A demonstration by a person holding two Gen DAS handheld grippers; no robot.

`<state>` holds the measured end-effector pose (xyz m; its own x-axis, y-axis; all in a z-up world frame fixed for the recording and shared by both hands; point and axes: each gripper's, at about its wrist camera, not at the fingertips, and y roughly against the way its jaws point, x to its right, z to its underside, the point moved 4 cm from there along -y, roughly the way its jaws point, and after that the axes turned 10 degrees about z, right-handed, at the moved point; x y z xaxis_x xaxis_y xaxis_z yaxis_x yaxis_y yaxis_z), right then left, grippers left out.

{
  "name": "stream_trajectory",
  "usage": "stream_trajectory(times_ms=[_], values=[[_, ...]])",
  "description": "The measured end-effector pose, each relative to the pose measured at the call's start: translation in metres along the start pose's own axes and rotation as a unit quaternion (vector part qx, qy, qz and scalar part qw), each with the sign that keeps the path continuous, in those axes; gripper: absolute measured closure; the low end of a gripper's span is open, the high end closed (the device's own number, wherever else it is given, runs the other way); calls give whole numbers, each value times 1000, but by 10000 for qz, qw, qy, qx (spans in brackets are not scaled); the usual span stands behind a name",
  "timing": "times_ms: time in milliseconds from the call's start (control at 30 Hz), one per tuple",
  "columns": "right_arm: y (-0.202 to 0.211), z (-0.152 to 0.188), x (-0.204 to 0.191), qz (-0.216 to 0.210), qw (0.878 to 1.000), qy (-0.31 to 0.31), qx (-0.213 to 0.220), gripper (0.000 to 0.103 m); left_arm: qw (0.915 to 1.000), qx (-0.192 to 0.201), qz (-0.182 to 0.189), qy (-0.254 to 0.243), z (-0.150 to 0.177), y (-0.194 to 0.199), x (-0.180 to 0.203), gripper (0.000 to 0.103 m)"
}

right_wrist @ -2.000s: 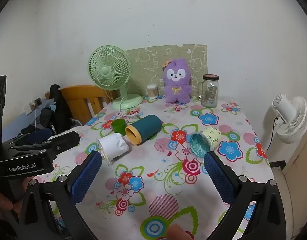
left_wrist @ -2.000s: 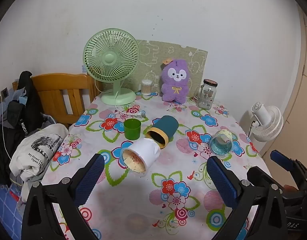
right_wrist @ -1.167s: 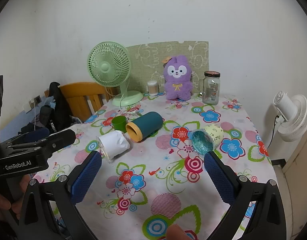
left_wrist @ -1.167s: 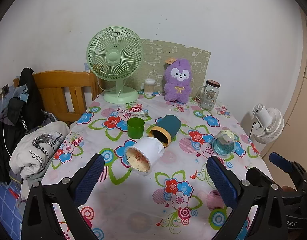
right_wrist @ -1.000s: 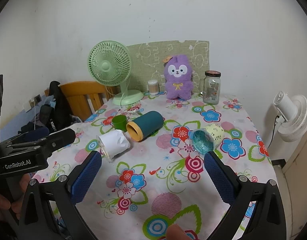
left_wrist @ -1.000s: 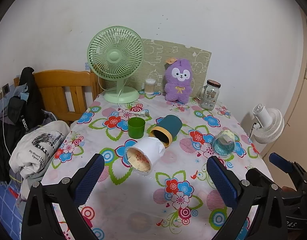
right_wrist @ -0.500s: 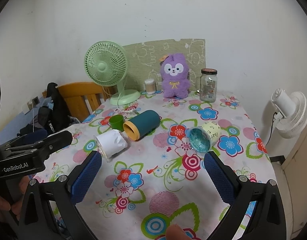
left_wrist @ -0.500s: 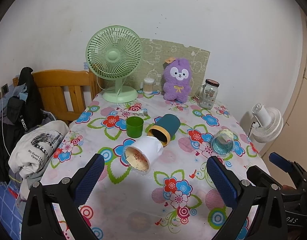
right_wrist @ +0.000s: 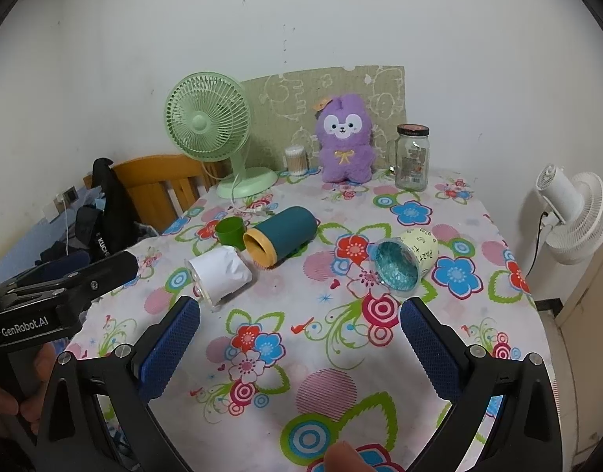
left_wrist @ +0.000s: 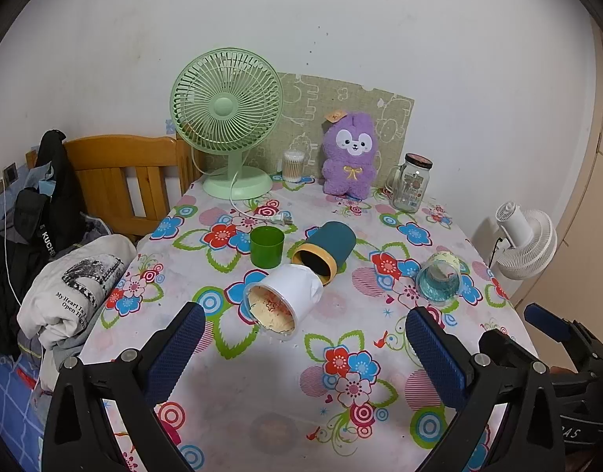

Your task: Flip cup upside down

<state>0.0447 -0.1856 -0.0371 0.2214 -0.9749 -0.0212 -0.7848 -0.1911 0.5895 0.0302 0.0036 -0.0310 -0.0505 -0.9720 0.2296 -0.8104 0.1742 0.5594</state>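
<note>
the white cup [left_wrist: 282, 299] lies on its side mid-table, touching the teal tumbler [left_wrist: 325, 251] behind it, mouth toward the near edge, long axis running from 1 o'clock down to 7. the left gripper [left_wrist: 301, 348] hangs spread and empty, the cup just ahead at 12. the right gripper [right_wrist: 299, 348], also spread and empty, has it off at 10 o'clock; the left looks nearer.
</note>
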Motion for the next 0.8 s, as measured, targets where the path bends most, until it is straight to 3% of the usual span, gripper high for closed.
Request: stream_trajectory(times_ms=[367, 800], values=[[-9, -2, -11, -74, 9999, 45, -122, 0, 10000, -72, -27, 45, 1, 1, -14, 0], [-67, -8, -60, -231, 9954, -60, -926, 0, 9979, -372, -397, 361, 19, -10, -86, 0]])
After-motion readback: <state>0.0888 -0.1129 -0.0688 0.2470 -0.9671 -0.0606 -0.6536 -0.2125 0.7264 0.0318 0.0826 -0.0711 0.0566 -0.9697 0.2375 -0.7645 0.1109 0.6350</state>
